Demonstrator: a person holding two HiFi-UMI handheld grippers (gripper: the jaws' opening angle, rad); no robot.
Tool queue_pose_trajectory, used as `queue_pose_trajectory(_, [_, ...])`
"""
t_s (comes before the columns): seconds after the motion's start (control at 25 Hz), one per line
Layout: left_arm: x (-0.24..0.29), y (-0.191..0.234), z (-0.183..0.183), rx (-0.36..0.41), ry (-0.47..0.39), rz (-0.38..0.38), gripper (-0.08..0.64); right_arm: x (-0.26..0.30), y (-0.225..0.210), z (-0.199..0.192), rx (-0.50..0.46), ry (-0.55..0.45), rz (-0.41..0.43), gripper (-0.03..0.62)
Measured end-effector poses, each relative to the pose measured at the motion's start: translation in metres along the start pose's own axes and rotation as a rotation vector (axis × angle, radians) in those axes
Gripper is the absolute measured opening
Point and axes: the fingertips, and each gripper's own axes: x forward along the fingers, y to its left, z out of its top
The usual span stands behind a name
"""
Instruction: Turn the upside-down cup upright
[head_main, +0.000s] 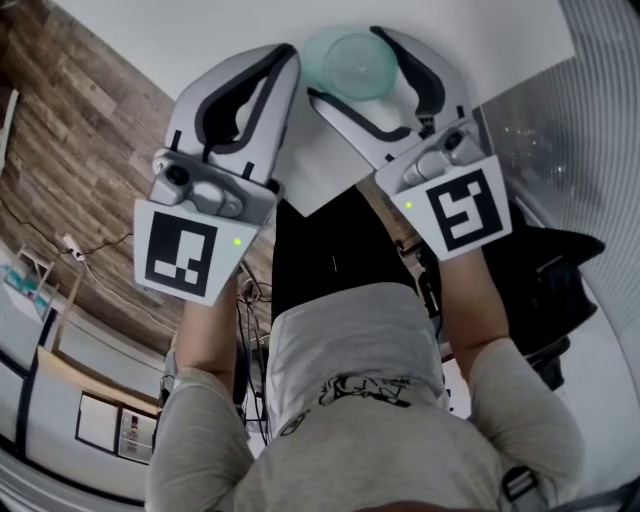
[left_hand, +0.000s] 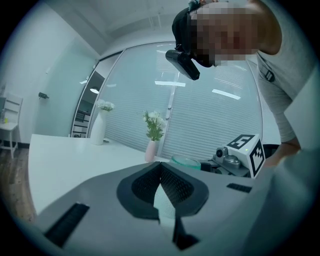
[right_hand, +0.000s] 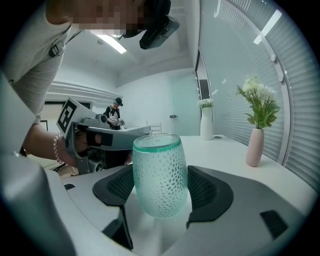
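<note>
Nearest us, the right claw (right_hand: 160, 186) pinches the cup (head_main: 350, 62), one dark pad against each side of its dimpled, pale green wall. The cup stands straight between the pads, its end with the thick green band facing up. We cannot tell whether that end is the mouth or the base, nor whether the lower end touches the table (head_main: 200, 40). Just to its left, the left claw (left_hand: 161, 166) is pressed together at the tips with nothing in it, and it sits close beside the cup without touching it. Both claws reach over the table's near corner, where two white edges meet below the right claw. The wooden floor (head_main: 70, 130) lies past the left edge. Beyond the cup the white top runs bare and wide, so we see open room ahead and to the left. Further along on the right, near the slatted wall, stands a pink vase (right_hand: 255, 146) of flowers, well apart from the cup. A white vase (right_hand: 206, 126) stands further back, and beyond the table a person (right_hand: 115, 112) stands at the far end of the room.
</note>
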Motion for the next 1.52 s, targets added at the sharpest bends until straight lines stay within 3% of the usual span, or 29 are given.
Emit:
queue_pose_trajectory(0.68, [-0.019,-0.010,0.083,0.028,-0.045,0.009,0.003,-0.028,-0.002,0.101,-0.040,-0.069,-0.026,0.339])
queue_pose_trajectory(1.52, [-0.047,-0.053,0.184,0.055,-0.119,0.007,0.003,-0.092,0.013,0.209,-0.080,-0.136,-0.032,0.339])
